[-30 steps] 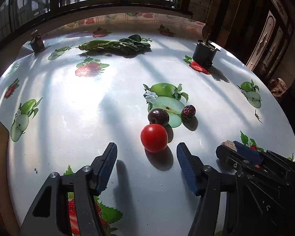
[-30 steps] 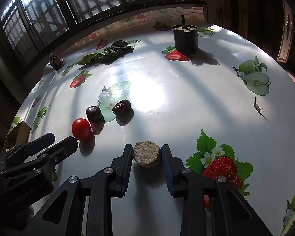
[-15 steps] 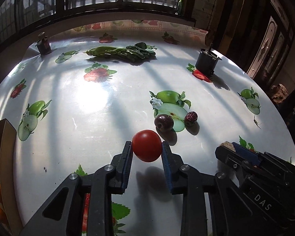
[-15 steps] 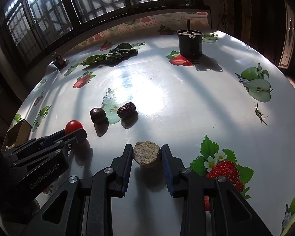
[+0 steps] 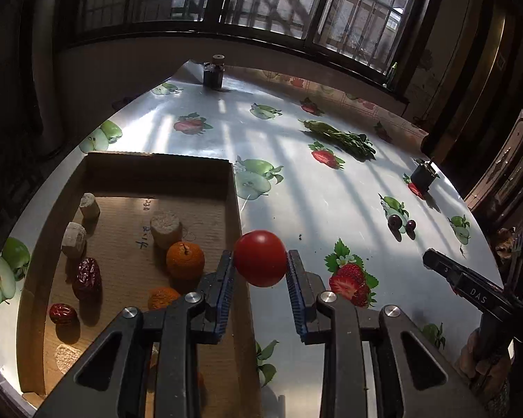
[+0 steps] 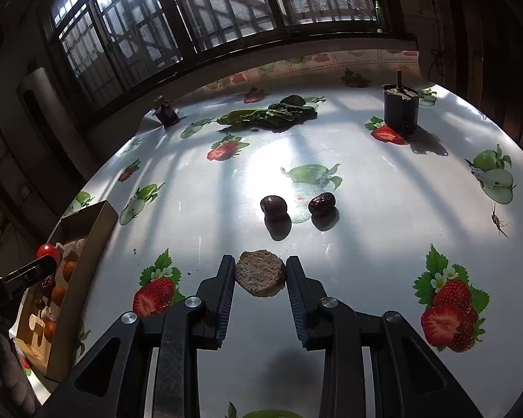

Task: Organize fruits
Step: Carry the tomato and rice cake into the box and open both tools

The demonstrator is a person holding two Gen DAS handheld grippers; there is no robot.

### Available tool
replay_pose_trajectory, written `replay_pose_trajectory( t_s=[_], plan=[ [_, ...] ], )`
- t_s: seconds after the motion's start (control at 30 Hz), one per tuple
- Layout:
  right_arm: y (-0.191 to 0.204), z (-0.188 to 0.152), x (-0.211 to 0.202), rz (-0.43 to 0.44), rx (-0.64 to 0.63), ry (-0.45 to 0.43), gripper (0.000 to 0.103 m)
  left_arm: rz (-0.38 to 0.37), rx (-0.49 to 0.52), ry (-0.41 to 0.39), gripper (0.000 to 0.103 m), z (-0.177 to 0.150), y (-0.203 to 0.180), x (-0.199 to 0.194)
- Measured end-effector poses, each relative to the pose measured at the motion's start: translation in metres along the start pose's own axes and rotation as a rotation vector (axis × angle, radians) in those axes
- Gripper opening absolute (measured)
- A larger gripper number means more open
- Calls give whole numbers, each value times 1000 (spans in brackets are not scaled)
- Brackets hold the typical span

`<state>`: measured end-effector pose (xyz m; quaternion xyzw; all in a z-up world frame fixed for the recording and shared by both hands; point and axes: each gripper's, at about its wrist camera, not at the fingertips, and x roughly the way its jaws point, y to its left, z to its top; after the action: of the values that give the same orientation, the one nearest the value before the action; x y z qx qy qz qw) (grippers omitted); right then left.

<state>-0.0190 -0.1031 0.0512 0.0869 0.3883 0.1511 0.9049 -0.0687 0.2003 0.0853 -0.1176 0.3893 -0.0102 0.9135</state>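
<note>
1. The left gripper (image 5: 260,266) holds a red tomato (image 5: 260,257). Its two blue pads press on the tomato's sides.
2. The tomato is up in the air, over the right wall of a brown cardboard box (image 5: 235,188).
3. The box sits on a round table (image 5: 331,188) with a shiny cloth that has apples and strawberries printed on it.
4. Inside the box are two oranges. One orange (image 5: 185,259) is just beside the left pad, and the other orange (image 5: 163,297) is lower down, partly hidden by the gripper.
5. Two wrinkly red dates lie in the box too: a big date (image 5: 86,278) and a small date (image 5: 62,313).
6. Three pale round chunks stand near the back of the box, and one round chunk (image 5: 166,229) is touching the first orange.
7. The right gripper (image 6: 260,277) holds a brown crumbly puck (image 6: 260,277) between its pads, above the table.
8. Out on the table, past the puck, a dark plum (image 6: 273,206) and a dark red date (image 6: 321,203) lie near each other but apart.
9. Far back lie green leaves (image 6: 272,115), a black cup (image 6: 400,108) and a small dark jar (image 6: 166,113).
</note>
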Motion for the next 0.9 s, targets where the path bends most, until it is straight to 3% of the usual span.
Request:
replay_pose_trajectory(
  t_s=[0.1, 0.2, 0.33, 0.5, 0.77, 0.9],
  plan=[
    [45, -3, 0, 61, -60, 15, 32, 82, -46, 1, 28, -4, 45, -9],
    [96, -4, 4, 130, -133, 35, 32, 116, -94, 25, 29, -11, 78, -9],
    [159, -14, 16, 212, -222, 83, 32, 144, -106, 51, 29, -23, 101, -2],
    [216, -35, 40, 236, -324, 133, 33, 166, -104, 76, 29, -24, 114, 11],
    [250, -53, 72, 173, -418, 167, 33, 135, -163, 63, 30, -28, 130, 3],
    [254, -54, 77, 164, -423, 167, 33, 139, -185, 31, 43, -30, 134, -12]
  ],
)
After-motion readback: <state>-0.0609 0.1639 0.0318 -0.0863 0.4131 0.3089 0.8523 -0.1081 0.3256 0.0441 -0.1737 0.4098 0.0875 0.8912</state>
